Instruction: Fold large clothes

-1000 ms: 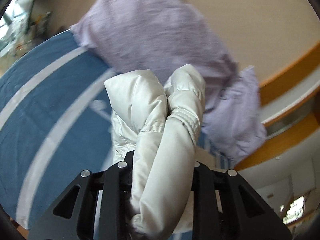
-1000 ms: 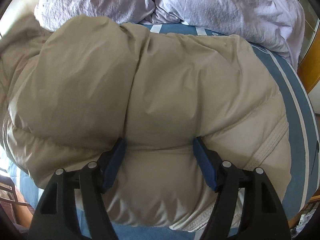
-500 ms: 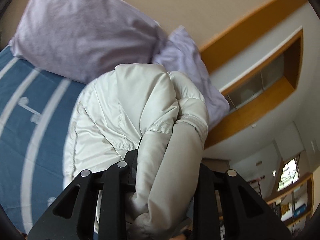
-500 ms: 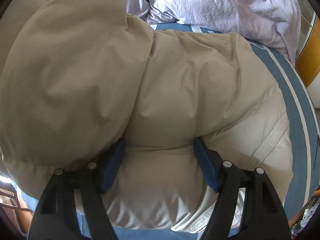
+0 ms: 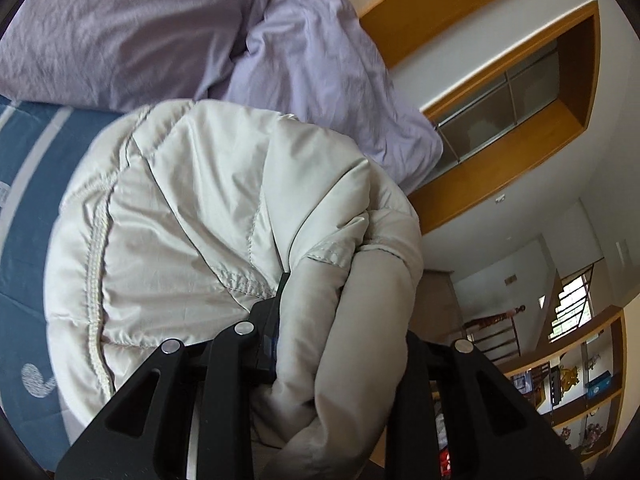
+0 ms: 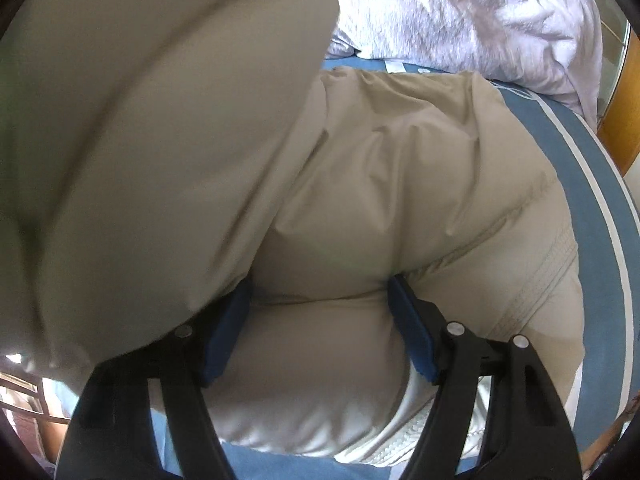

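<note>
Swung across from nine o'clock, the jacket's [image 6: 420,184] lifted fold now overhangs its body on the bed [image 6: 592,200], left hand-held gripper [image 5: 340,320] clamping it, right hand-held gripper [image 6: 320,312] closing around a padded bulge.

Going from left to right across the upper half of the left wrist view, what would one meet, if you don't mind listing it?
Blue striped bedsheet → larger lilac pillow → smaller lilac pillow → wooden wall trim → recessed wooden-framed window niche.
</note>
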### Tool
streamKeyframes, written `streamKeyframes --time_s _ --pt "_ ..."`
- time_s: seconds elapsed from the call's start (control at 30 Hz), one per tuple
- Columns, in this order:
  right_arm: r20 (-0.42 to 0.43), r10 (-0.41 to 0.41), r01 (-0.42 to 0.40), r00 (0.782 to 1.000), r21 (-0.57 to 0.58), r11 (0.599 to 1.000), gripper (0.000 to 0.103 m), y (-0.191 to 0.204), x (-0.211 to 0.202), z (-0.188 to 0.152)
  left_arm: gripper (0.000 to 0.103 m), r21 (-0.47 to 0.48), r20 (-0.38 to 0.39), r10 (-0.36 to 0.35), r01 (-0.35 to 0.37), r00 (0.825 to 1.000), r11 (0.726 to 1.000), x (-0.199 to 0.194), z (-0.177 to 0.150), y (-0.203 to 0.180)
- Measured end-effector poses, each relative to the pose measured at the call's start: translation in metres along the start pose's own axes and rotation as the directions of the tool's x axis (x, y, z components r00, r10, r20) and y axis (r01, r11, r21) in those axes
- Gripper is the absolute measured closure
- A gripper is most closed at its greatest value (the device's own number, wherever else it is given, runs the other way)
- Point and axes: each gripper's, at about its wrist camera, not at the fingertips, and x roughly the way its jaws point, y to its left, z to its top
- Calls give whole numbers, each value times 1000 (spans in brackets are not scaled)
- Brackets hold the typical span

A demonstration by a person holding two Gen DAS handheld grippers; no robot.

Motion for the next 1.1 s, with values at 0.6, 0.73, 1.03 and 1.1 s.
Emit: streamKeyframes --time_s 0.6,0.73,1.03,1.1 --pt "86 -22 18 996 52 998 40 -52 -51 -20 78 89 -141 84 -72 986 993 88 -21 -14" --pt "91 -42 37 995 56 998 40 -58 -56 -25 77 117 -169 107 -88 980 989 102 -31 -15" --pt "55 -97 87 994 158 984 37 -97 -57 -42 70 203 -166 162 -127 973 971 104 -39 -22" --pt "57 -103 91 993 175 980 37 -102 -58 -43 67 215 -159 169 -133 973 967 101 -39 -24"
